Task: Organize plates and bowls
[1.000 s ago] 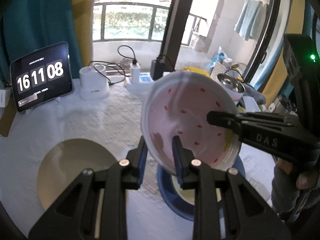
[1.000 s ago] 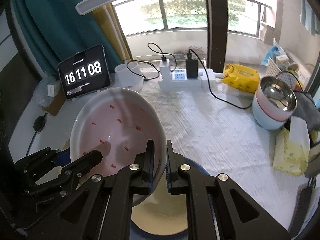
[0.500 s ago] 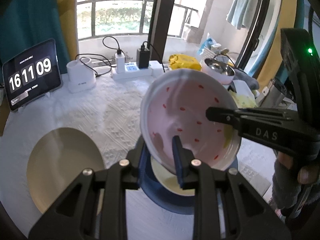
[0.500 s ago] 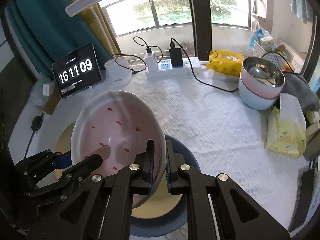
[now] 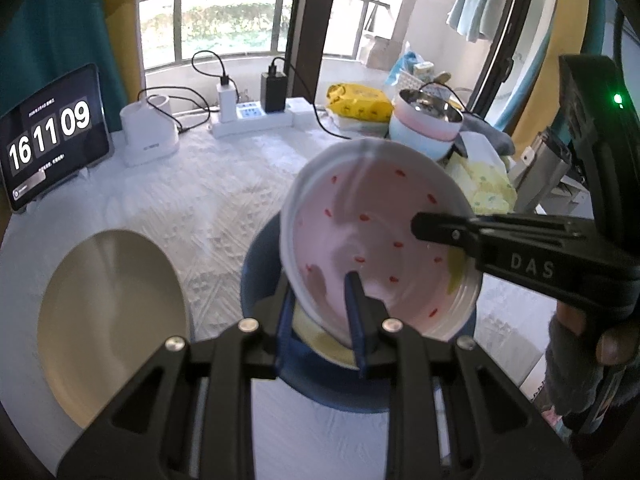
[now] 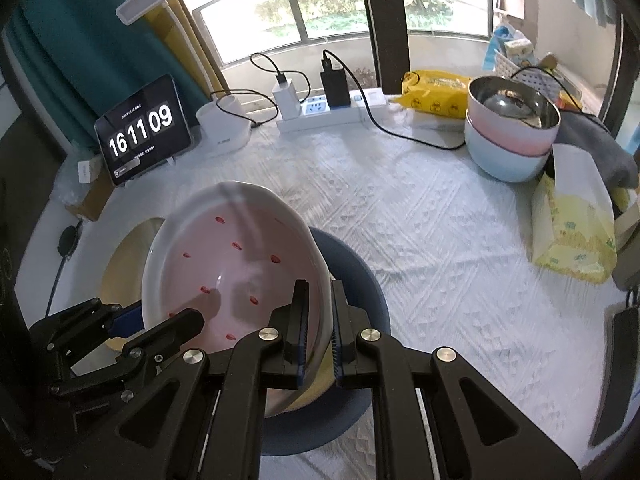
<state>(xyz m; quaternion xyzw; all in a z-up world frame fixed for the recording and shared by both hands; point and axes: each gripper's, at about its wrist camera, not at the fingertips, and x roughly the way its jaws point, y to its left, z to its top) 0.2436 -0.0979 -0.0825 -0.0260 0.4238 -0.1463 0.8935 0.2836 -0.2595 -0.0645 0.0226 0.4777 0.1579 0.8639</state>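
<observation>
While the left gripper (image 5: 322,312) and right gripper (image 6: 318,320) each clamp its rim, the pink red-speckled ceramic bowl (image 5: 376,240) tilts, mouth facing near-left, hiding much of the round blue plate (image 6: 360,276).

You have three plates before you — one pink speckled plate (image 5: 372,240), one blue-rimmed plate (image 5: 260,264) and one beige plate (image 5: 108,320) — plus two stacked bowls (image 6: 512,136), one tablet clock (image 6: 142,130), two chargers (image 6: 312,86) and two grippers (image 6: 318,320)
</observation>
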